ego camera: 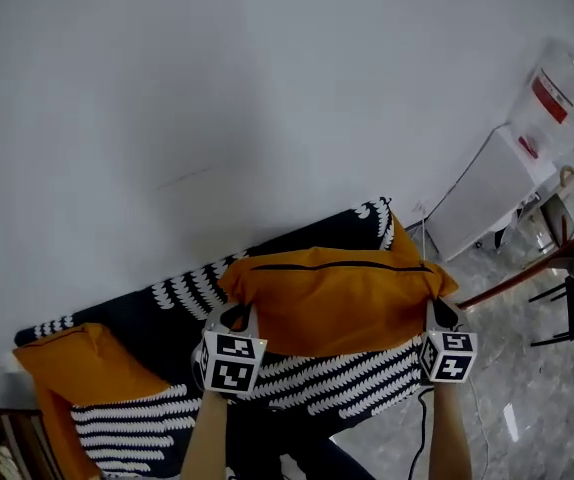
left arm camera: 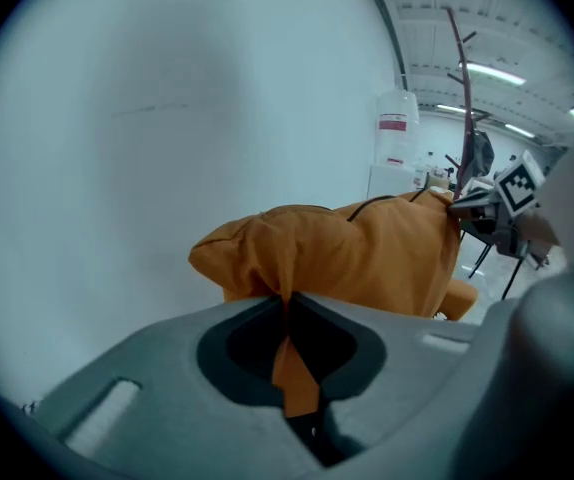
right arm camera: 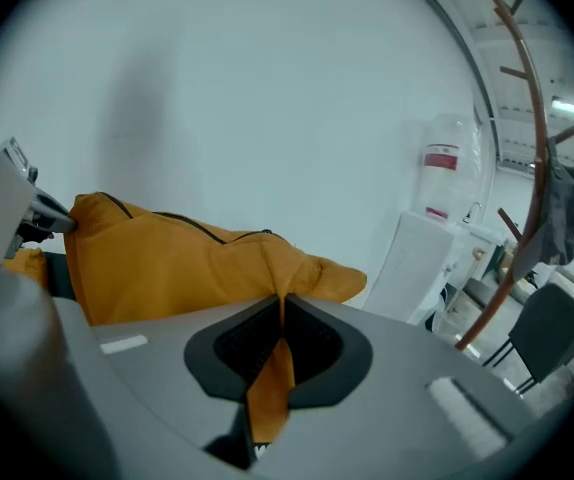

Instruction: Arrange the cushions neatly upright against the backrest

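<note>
Orange cushion (ego camera: 337,298) hangs gripped by left gripper (ego camera: 235,318) and right gripper (ego camera: 442,314).

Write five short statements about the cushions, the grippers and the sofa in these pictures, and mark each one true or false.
1. The left gripper and the right gripper pinch the same orange cushion, one at each end. True.
2. That cushion lies flat on the seat. False: it hangs raised between the two grippers.
3. A second orange cushion sits at the left end of the sofa in the head view. True.
4. The sofa is plain red. False: it is dark with a white pattern.
5. The left gripper's jaws stand wide open and empty. False: they are shut on a fold of orange fabric.
</note>
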Available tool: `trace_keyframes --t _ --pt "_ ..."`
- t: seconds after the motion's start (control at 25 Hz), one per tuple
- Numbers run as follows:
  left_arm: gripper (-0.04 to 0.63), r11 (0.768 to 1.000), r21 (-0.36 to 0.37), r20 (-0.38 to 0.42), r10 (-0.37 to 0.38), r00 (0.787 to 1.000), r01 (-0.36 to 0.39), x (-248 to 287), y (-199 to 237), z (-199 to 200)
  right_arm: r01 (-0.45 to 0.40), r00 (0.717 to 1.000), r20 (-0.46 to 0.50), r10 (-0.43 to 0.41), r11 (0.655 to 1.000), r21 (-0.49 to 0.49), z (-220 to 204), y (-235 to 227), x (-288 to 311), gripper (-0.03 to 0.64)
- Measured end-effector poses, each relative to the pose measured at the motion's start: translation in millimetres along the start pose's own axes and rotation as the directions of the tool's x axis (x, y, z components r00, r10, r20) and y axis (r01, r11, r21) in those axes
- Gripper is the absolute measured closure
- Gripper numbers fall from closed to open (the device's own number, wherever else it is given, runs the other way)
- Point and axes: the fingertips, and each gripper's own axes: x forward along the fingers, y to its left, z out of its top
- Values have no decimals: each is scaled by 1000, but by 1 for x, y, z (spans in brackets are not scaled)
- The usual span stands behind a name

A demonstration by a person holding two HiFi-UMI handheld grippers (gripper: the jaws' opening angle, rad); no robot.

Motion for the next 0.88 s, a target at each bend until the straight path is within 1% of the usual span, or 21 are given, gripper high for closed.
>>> trace_keyframes --t 0.24,0.48,0.64,0.88 --pt "580 993 -84 -26 80 996 -82 -39 41 -40 -109 994 -3 110 990 -91 19 63 18 591" --pt "580 969 -182 -75 155 985 -166 -69 73 -88 -216 976 -26 214 962 -165 25 124 37 591" --pt "580 958 -213 -107 173 979 -193 -78 82 -114 -263 964 -39 261 942 -210 24 150 46 591" --pt "579 946 -244 -126 186 975 -212 -68 94 -143 -310 951 -65 303 916 -256 18 174 63 591"
